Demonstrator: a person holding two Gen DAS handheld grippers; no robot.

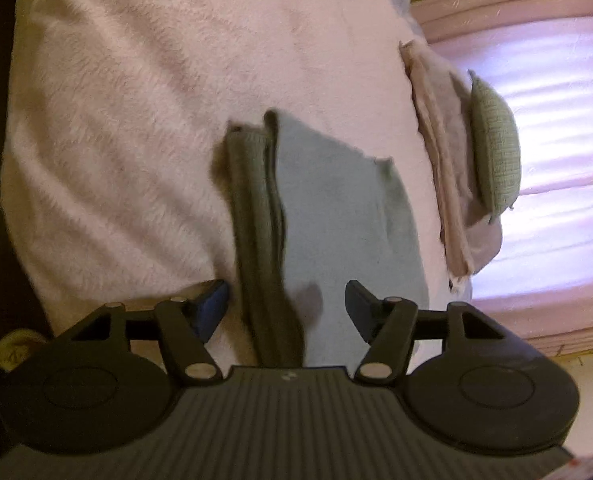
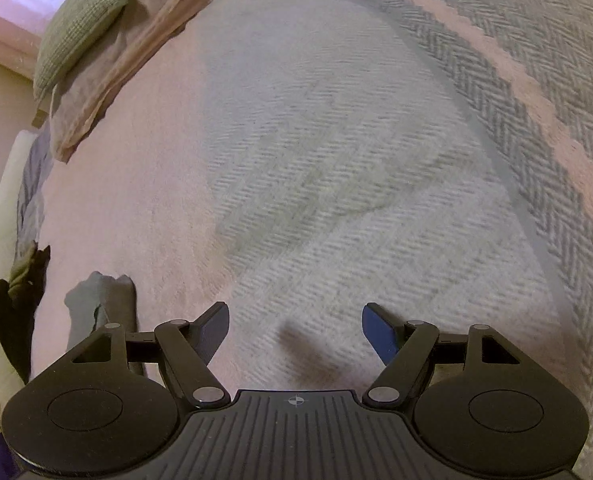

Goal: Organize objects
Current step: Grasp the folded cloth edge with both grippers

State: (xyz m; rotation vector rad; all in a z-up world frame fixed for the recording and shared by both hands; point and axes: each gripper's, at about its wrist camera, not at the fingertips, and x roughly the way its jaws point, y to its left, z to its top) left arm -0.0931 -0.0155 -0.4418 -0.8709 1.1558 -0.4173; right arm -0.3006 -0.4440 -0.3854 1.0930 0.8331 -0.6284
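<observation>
Folded cloths (image 1: 328, 216) between parted jaws — left gripper (image 1: 286, 304) (angled downward) above.

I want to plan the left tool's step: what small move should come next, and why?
Probably lower the left tool a little and close it on the folded grey-blue cloth. Its jaws stand open, the cloth's near end lies between them on the pink blanket, and the pads do not seem to press on it. The right tool is open over bare bedding.

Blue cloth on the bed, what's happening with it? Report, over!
Left gripper open, straddling the blue cloth, pads not pressing. Right gripper open, empty, over the herringbone blanket. Green pillow off to the side, nothing blocking.
</observation>
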